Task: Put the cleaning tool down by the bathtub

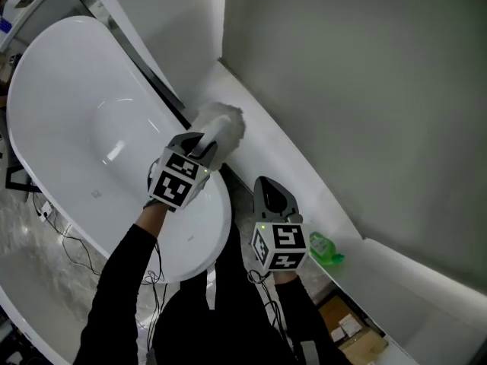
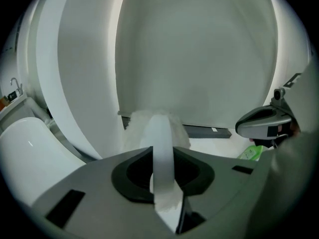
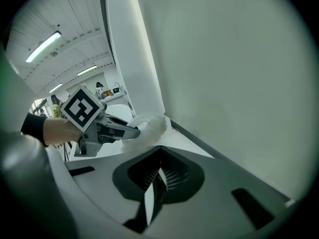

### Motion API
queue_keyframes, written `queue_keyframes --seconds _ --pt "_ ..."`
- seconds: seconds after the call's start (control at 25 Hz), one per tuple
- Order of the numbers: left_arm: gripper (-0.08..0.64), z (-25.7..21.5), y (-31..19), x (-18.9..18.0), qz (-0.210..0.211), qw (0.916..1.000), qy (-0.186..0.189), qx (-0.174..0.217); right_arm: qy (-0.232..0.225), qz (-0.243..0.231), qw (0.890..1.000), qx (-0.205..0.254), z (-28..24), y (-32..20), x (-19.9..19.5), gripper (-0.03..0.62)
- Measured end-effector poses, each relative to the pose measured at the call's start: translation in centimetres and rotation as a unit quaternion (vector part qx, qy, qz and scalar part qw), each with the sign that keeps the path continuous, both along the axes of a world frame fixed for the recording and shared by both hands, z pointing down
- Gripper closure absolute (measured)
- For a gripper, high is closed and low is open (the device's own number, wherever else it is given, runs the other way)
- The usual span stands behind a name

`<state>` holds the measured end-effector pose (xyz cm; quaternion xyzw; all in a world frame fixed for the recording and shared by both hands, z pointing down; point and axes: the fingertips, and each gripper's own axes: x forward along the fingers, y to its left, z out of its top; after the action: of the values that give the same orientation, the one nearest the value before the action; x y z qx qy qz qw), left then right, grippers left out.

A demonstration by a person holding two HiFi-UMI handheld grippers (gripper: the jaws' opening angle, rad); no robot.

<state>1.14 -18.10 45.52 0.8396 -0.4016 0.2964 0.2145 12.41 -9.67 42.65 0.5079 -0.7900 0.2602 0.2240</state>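
Hanging in the grip: the cleaning tool (image 1: 221,124), a fluffy white head on a flat white handle, is clamped between the jaws of the left tongs (image 1: 204,149). The head sticks out past their tips, over the white ledge (image 1: 285,154) beyond the bathtub (image 1: 61,74). Whether it touches the ledge is unclear. The right tongs (image 1: 268,192), to the right of the left pair, are closed and empty. Judged not yet set down; lowering and letting go remain.
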Motion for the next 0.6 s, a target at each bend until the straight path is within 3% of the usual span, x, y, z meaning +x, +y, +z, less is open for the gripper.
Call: queue_keyframes --seconds 0.32,0.6 --pt "0.466 5.0 -4.3 0.7 0.024 0.9994 -0.022 -0.013 -0.007 -0.003 1.000 -0.025 3.8 -3.6 0.0 0.592" --pt "0.466 10.0 -5.5 1.0 0.033 0.9981 -0.040 -0.032 -0.015 -0.012 0.999 -0.042 7.4 -3.7 0.0 0.592"
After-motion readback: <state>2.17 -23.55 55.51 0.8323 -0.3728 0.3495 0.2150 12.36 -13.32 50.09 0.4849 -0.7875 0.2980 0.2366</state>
